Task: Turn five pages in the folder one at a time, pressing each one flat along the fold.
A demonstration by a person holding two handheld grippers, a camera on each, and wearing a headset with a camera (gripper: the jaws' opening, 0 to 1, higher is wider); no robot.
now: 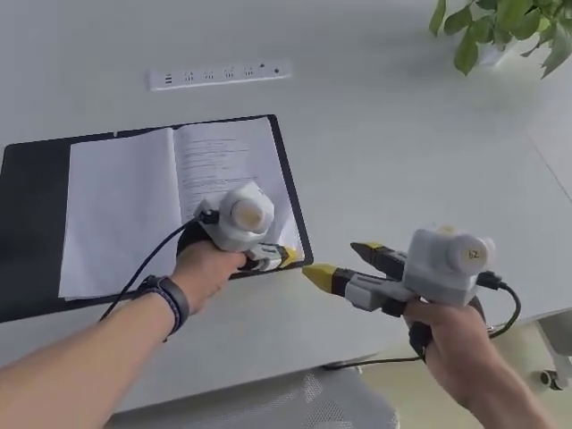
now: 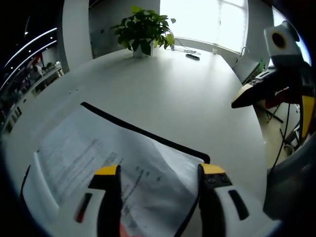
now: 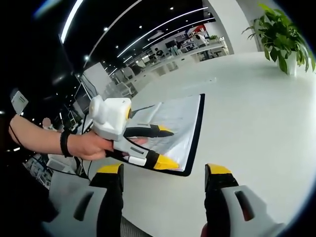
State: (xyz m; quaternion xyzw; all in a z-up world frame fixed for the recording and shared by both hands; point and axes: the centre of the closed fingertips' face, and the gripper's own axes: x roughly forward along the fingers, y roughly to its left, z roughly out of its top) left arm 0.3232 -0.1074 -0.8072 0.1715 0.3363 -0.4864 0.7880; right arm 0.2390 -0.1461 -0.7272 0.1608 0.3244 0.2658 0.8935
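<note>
The black folder (image 1: 31,206) lies open on the white table, with white printed pages (image 1: 121,214) on both sides of the fold. My left gripper (image 1: 284,257) sits at the folder's lower right corner. In its own view the left gripper (image 2: 160,170) is open, and the right page's (image 2: 143,163) curled corner lies between the jaws. From the right gripper view the left gripper (image 3: 165,146) shows its jaws spread over that corner. My right gripper (image 1: 344,261) hovers just right of the folder above bare table; it (image 3: 163,169) is open and holds nothing.
A white power strip (image 1: 219,74) lies beyond the folder. A potted plant (image 1: 500,31) stands at the far right corner. The table's front edge (image 1: 268,362) runs close under both hands, with a mesh chair back (image 1: 313,402) below it.
</note>
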